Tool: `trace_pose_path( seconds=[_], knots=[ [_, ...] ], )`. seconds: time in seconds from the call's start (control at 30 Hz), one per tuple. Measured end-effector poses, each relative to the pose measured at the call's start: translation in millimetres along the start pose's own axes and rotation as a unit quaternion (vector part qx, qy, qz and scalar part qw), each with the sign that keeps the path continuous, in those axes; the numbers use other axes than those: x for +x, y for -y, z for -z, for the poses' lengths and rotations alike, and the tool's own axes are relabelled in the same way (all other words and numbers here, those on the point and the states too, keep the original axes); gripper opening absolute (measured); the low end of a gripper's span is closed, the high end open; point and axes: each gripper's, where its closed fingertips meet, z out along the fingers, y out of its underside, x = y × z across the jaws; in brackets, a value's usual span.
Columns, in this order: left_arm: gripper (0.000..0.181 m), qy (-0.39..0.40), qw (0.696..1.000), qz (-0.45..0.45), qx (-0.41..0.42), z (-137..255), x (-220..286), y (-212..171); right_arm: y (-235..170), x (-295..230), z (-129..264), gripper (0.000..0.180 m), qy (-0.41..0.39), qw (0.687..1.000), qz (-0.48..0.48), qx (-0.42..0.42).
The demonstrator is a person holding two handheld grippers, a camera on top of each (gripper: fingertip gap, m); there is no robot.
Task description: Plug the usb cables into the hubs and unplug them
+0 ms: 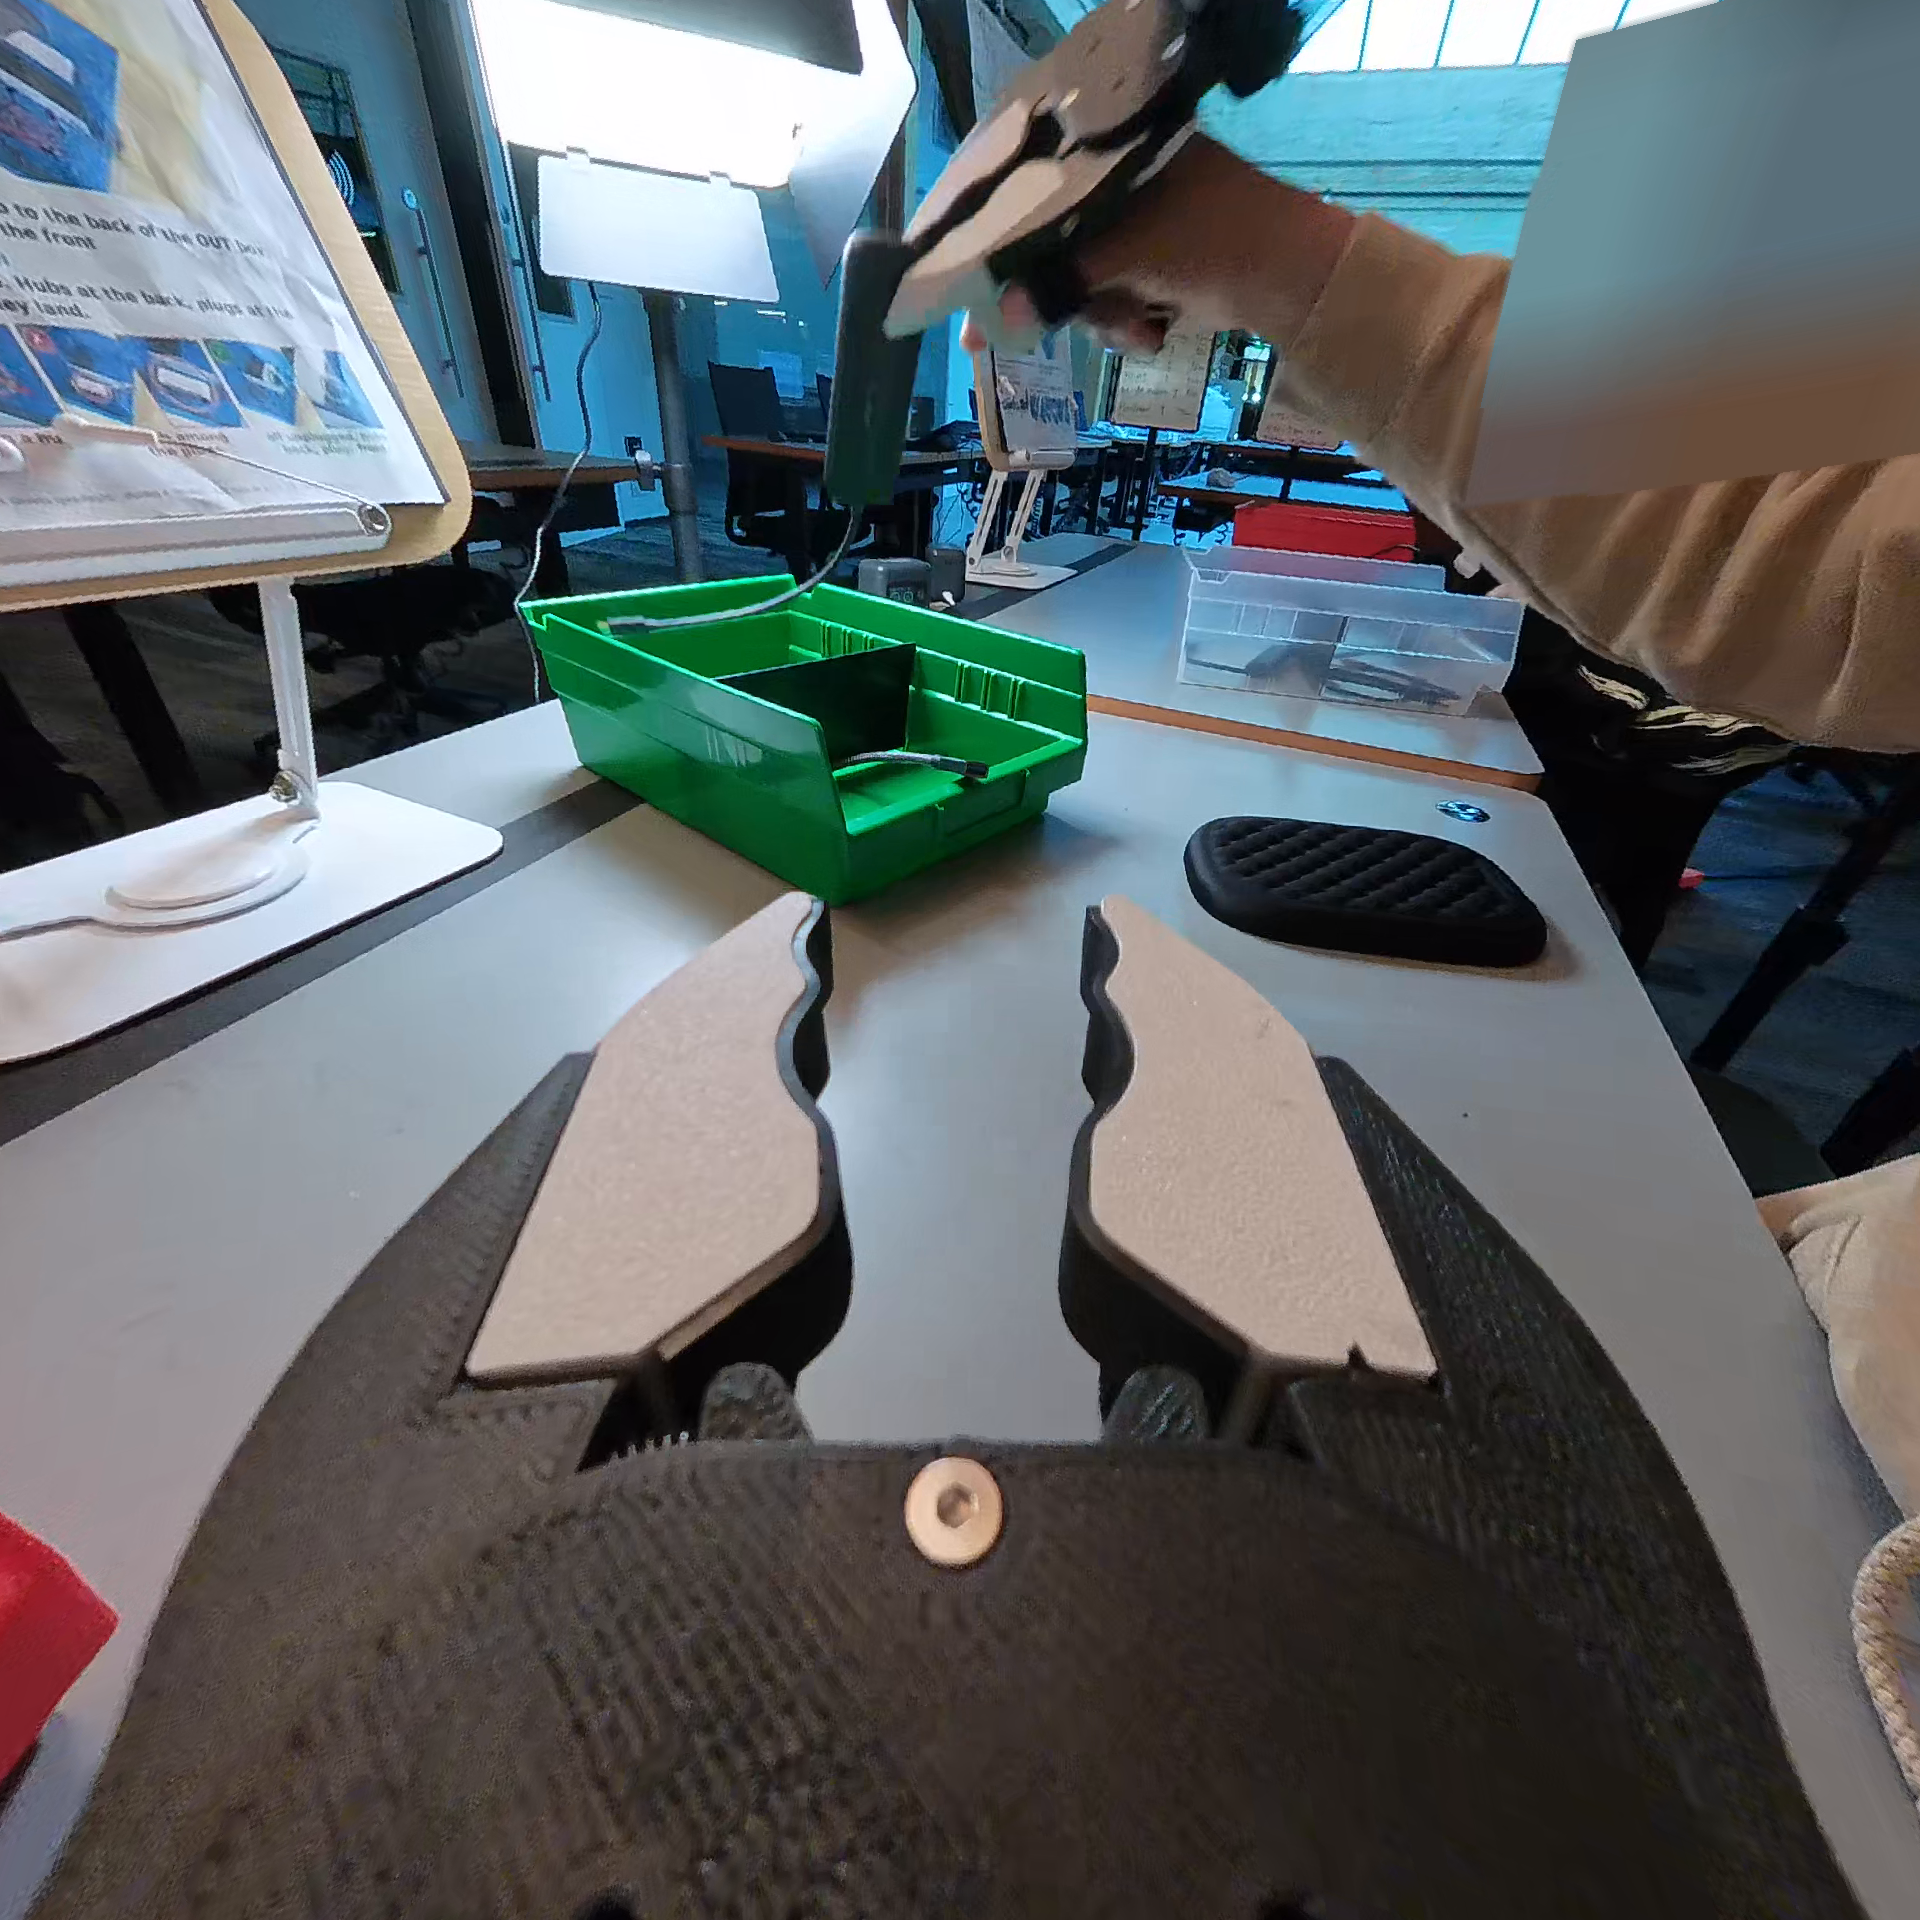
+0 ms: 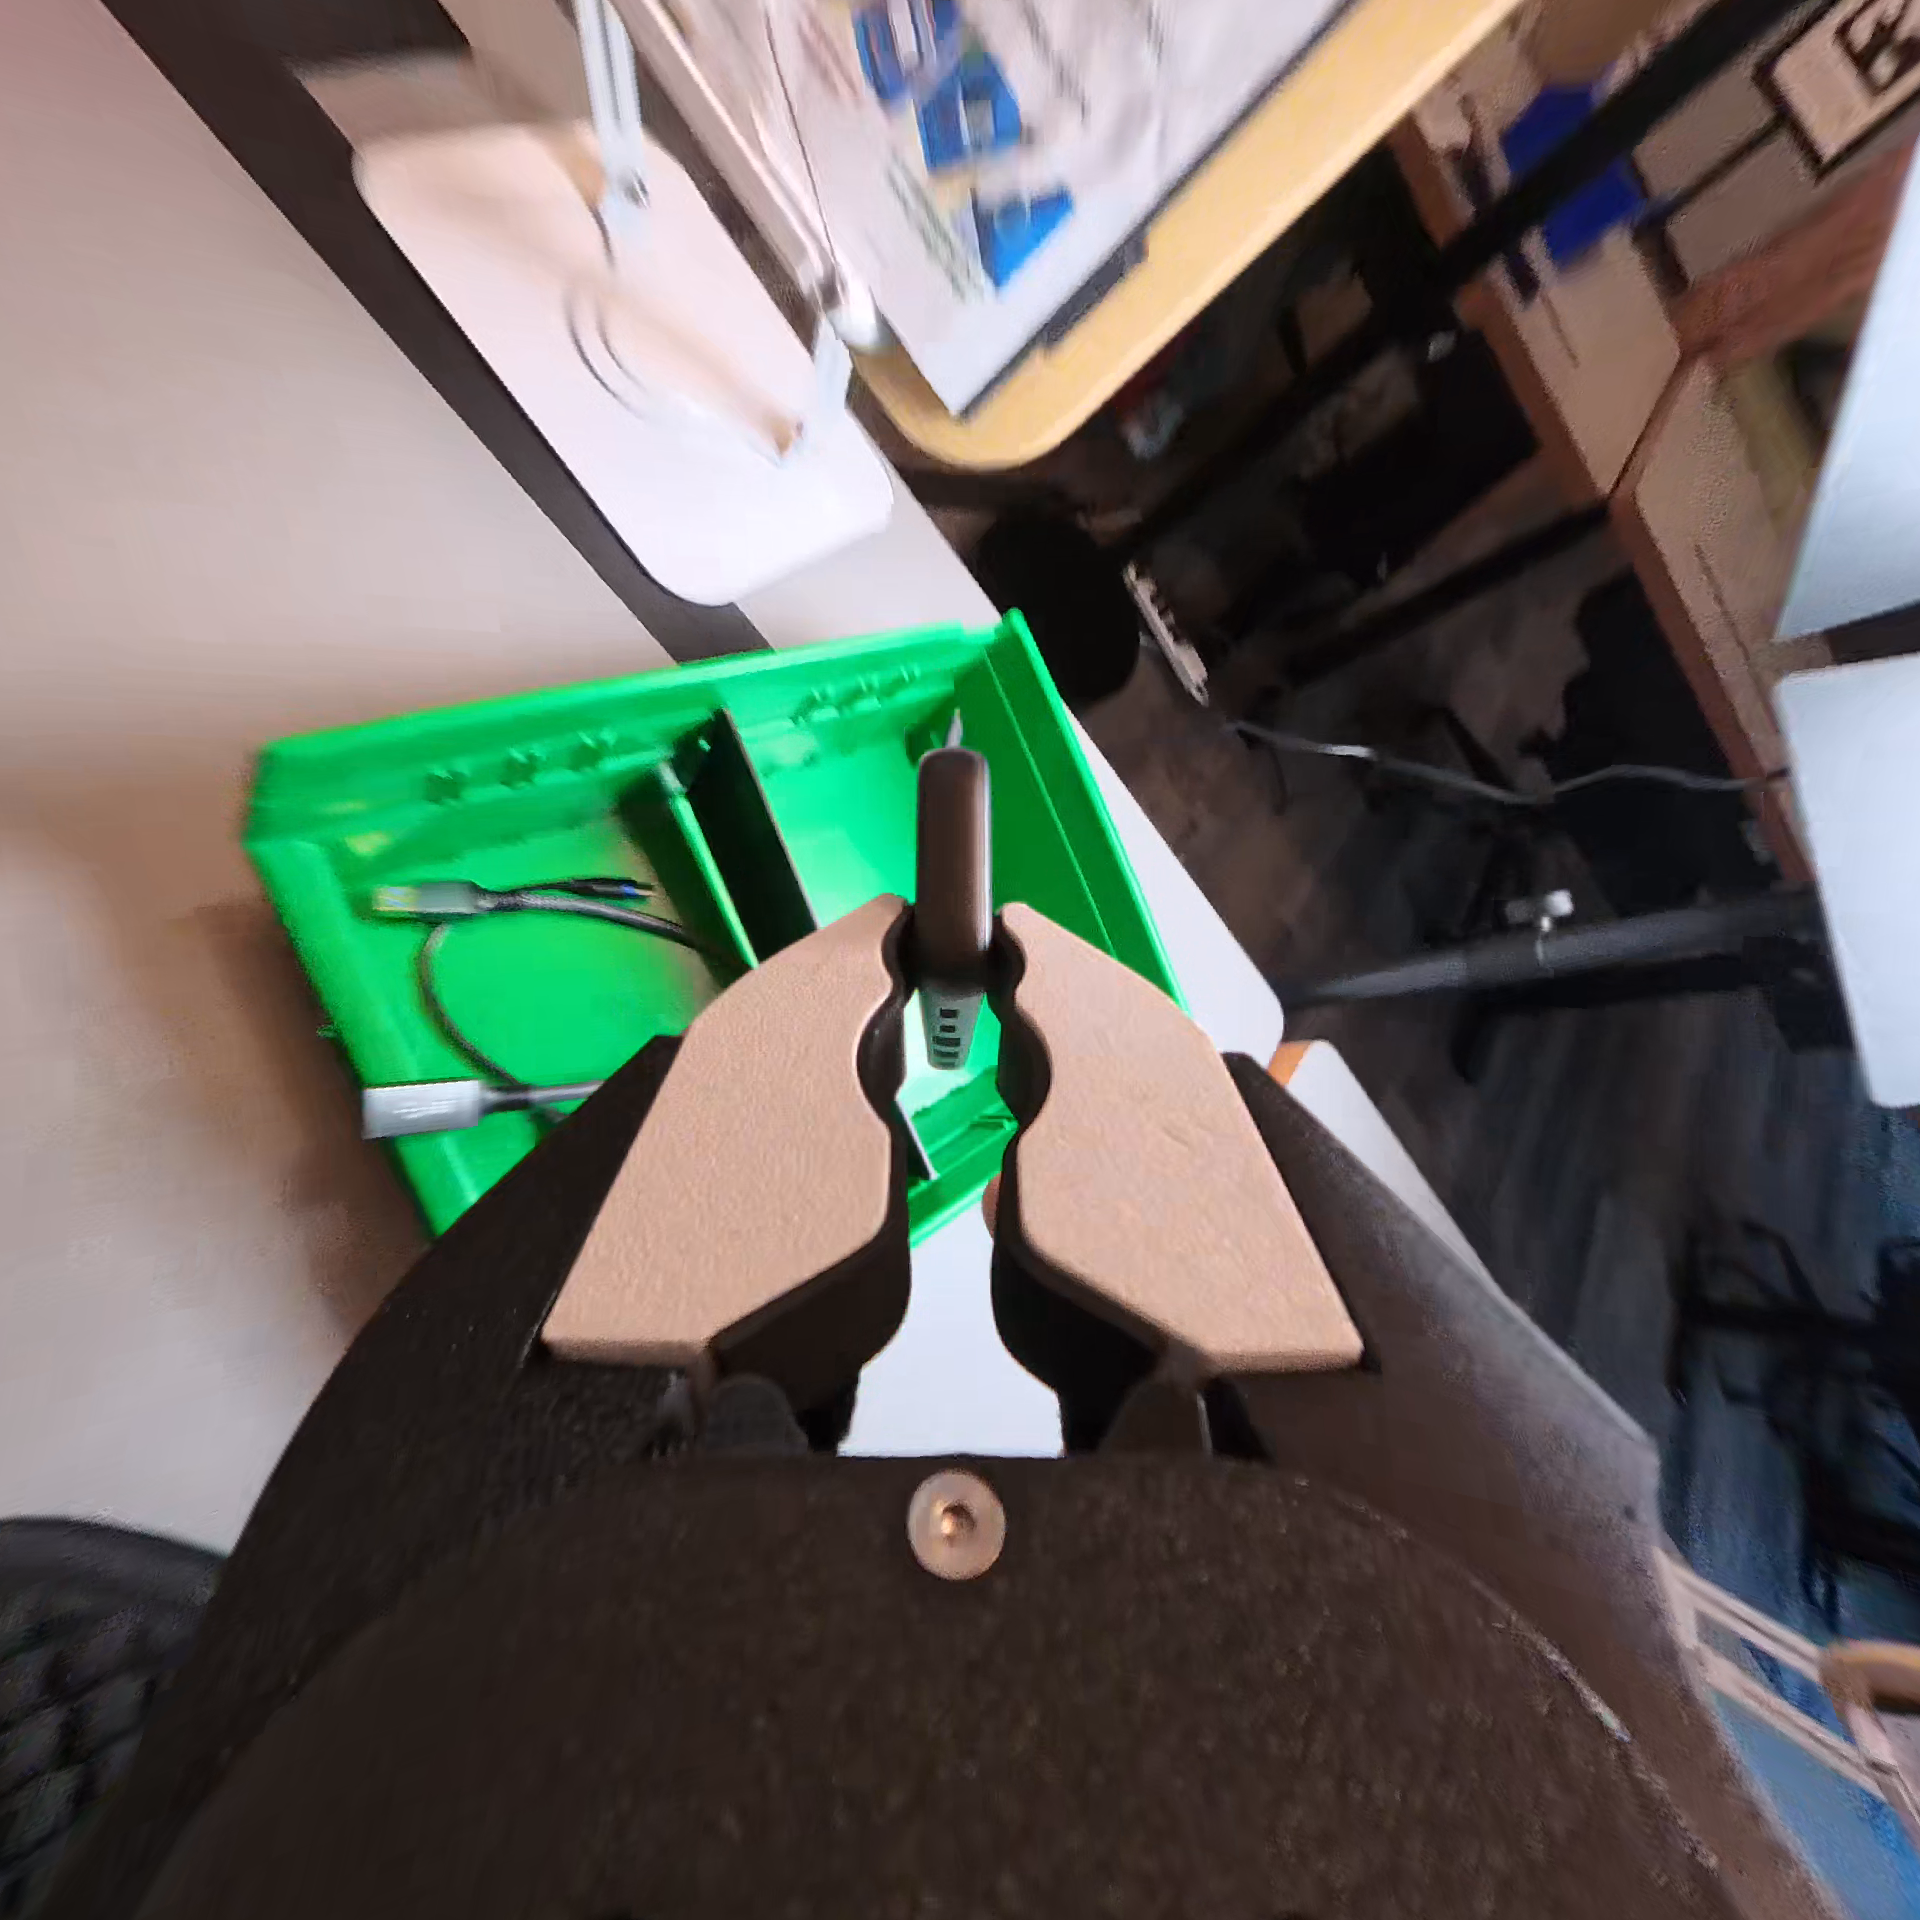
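My right gripper is shut on a dark grey USB hub and holds it high above the green bin. In the left wrist view the right gripper holds the hub upright, and the hub's thin cable hangs down onto the bin's back rim. A braided grey USB cable with silver plugs lies in the bin's front compartment; its plug also shows in the left wrist view. My left gripper is open and empty, low over the grey table.
A black divider splits the bin. A white stand with an instruction sheet is at the left. A black padded rest lies at the right, a clear plastic box behind it. A red block is at the near left edge.
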Motion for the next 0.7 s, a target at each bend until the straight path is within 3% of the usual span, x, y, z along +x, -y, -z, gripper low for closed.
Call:
trace_pose_path(
  seconds=[0.17, 0.33, 0.4, 0.5, 0.7],
  knots=[
    [0.046, 0.007, 1.000, 0.006, -0.003, 3, -5, -4, -41, 0, -78, 0.013, -0.003, 0.998, 0.006, -0.061],
    [0.046, 0.010, 1.000, 0.016, -0.005, 4, -11, -7, -59, -10, -125, 0.014, 0.005, 0.996, 0.005, -0.088],
    [0.046, 0.010, 1.000, 0.019, -0.008, 4, -12, -9, -63, -6, -134, 0.014, 0.003, 0.996, -0.011, -0.093],
    [0.046, 0.008, 1.000, 0.020, -0.013, 3, -11, -12, -67, -7, -141, 0.029, 0.035, 0.992, -0.064, -0.103],
    [0.046, 0.007, 0.999, 0.021, -0.024, 0, -11, -17, -16, -20, -135, 0.040, 0.067, 0.994, -0.075, -0.036]
  ],
)
